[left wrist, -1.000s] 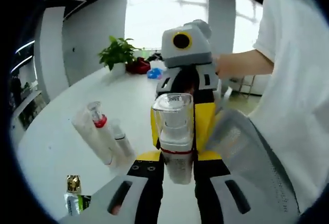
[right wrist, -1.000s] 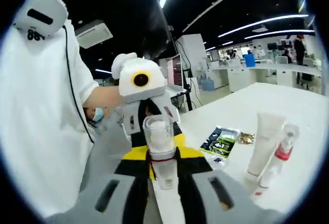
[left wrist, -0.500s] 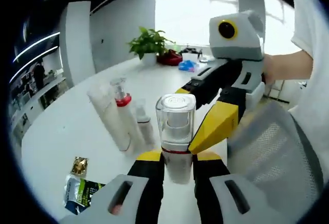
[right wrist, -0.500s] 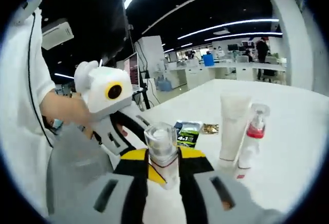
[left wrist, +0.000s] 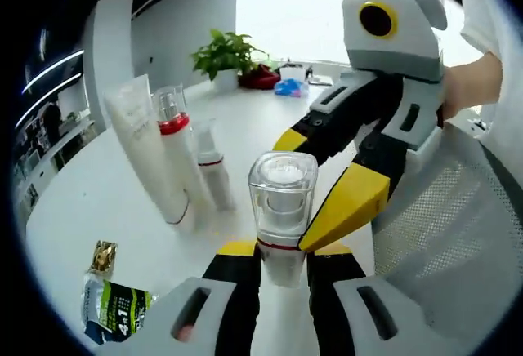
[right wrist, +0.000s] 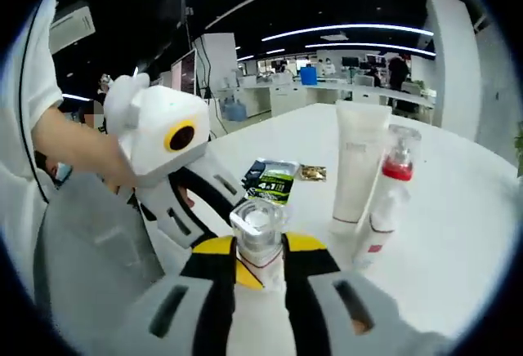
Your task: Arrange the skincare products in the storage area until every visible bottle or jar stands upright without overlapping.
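Both grippers pinch one clear-capped bottle (left wrist: 280,209): left gripper (left wrist: 282,262) fingers low on its body, right gripper (right wrist: 260,262) likewise. Best lowered level onto bare worktop (left wrist: 98,201), just beside the upright white tube (left wrist: 149,150) and red-collared pump bottle (left wrist: 181,153), touching neither. Cap glossy, square; body frosted, slick. A glossy sachet (left wrist: 111,311) lies flat nearby.
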Tool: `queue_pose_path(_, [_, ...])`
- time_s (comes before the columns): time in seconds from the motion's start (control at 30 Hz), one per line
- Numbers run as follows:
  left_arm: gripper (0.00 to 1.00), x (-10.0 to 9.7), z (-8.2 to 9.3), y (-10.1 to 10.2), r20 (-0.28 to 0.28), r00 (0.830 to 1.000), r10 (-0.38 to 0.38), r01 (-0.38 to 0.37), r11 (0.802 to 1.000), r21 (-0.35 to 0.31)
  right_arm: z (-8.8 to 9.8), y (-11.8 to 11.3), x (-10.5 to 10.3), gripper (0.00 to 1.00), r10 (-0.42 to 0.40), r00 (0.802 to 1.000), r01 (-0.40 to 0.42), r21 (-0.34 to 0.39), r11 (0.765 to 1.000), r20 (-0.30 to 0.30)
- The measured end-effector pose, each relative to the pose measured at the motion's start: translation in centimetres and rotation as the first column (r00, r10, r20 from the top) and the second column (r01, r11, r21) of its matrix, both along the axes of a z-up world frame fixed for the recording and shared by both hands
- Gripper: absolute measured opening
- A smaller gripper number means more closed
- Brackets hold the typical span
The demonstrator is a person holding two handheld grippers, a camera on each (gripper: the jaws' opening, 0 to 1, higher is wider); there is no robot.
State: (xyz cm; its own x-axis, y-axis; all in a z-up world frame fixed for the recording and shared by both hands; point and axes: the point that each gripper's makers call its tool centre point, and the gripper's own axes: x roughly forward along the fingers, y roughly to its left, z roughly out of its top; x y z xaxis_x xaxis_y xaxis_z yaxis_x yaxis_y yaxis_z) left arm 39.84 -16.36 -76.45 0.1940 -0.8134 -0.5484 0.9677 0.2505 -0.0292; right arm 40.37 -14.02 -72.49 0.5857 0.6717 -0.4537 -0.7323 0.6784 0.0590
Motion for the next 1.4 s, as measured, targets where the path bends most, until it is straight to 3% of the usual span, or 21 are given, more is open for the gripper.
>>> queue_pose_path(0.47, [0.18, 0.5, -1.5, 0.1, -0.01, 1.0, -0.02, 0.02, 0.999, 0.03, -1.3, -0.3, 0.4, 0.22, -0.026, 1.0, 0.026, -0.031, 0.999, -0.015])
queue_pose_path(0.7, [0.18, 1.2, -1.5, -0.4, -0.008, 1.0, -0.017, 0.017, 1.0, 0.007, -1.8, -0.7, 0.9, 0.23, -0.046, 0.999, 0.046, -0.03, 0.999, -0.009])
queue_pose_path(1.13, [0.18, 3.7, -1.4, -1.4, 0.005, 1.0, -0.01, 0.01, 1.0, -0.008, -1.9, -3.2, 1.8, 0.3, -0.14, 0.99, 0.14, -0.004, 0.99, -0.029])
queue_pose_path(1.3, [0.18, 4.9, -1.4, -1.8, 0.013, 1.0, -0.003, 0.003, 1.0, -0.013, -2.5, -5.0, 2.5, 0.32, -0.163, 0.986, 0.161, -0.045, 0.986, -0.025])
queue_pose_path(1.4, [0.18, 5.8, -1.3, -2.1, 0.018, 1.0, 0.005, -0.005, 1.0, -0.015, -4.1, -7.1, 3.5, 0.35, -0.15, 0.988, 0.146, -0.134, 0.98, -0.024])
